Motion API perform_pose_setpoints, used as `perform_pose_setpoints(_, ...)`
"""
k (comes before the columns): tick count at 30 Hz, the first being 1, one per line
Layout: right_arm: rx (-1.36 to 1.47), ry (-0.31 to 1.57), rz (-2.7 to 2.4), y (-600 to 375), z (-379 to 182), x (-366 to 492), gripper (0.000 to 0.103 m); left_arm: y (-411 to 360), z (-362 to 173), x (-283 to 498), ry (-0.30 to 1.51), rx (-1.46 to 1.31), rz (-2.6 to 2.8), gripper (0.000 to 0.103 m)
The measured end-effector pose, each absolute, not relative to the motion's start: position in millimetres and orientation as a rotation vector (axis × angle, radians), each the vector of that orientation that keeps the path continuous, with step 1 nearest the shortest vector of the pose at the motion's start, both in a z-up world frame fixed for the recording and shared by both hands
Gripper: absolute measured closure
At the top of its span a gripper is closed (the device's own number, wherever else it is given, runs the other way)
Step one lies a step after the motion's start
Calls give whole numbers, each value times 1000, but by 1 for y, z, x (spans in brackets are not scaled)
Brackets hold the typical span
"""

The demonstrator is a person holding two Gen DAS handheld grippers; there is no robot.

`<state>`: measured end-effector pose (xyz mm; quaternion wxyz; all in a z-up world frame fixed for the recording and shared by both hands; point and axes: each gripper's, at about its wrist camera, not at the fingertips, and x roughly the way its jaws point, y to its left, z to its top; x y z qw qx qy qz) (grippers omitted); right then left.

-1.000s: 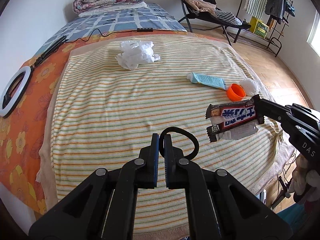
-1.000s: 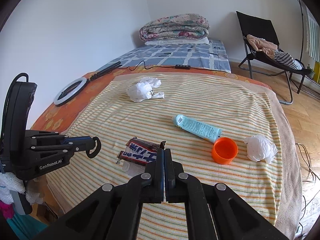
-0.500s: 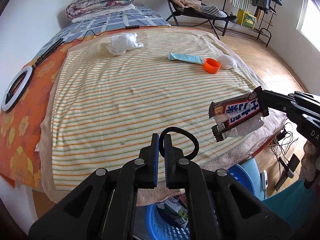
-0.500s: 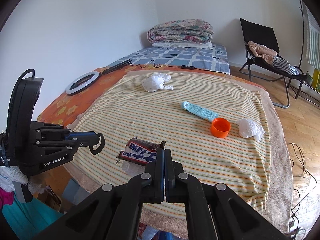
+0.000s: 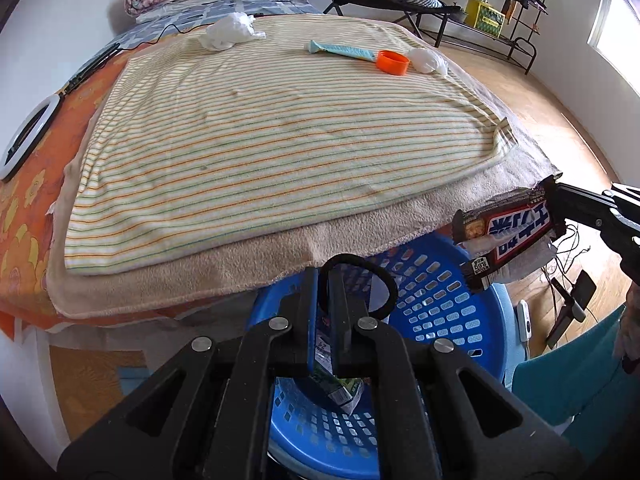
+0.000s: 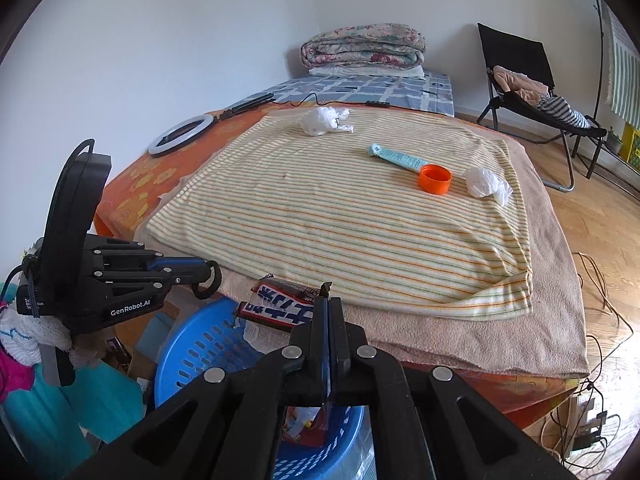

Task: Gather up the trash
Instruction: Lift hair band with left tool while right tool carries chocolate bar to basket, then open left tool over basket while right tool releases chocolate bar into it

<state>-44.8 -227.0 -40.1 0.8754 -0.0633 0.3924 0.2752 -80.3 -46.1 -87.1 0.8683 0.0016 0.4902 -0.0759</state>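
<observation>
Below both pairs of jaws now sits a blue perforated basket (image 5: 448,312), which a second ago was out of sight while the striped blanket (image 5: 280,128) filled the ground under them; both grippers have drawn back off the bed's near edge. The left gripper (image 5: 326,280) is clenched on a black hair tie (image 5: 384,280), whose loop stands just ahead of its tips, over the basket's opening. The right gripper (image 6: 328,304) is clamped on a dark snack wrapper (image 6: 280,306) with white lettering, which sticks out to the left of its tips, above the basket rim and just short of the bed's beige underlay. A printed packet (image 5: 338,388) already lies inside the basket, under the left jaws. Well ahead of both jaws, on the blanket, remain a crumpled white tissue (image 6: 324,120), a pale blue tube (image 6: 396,158), an orange cap (image 6: 435,178) touching the tube's end, and a second white wad (image 6: 484,184) just beside the cap. A ring light (image 6: 180,134) lies on the orange sheet far left. Nothing stands between the held items and the basket.
</observation>
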Motion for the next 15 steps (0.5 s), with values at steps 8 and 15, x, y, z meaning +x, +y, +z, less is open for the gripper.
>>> perform_pose_setpoints(8, -126, 870, 565, -241, -61, -68, 103, -48, -108, -98, 1068, -18, -153, 100)
perform_pose_setpoints(15, -140, 895, 578, -235, -74, -76, 103, -47, -120, -103, 1099, -25, -151, 100)
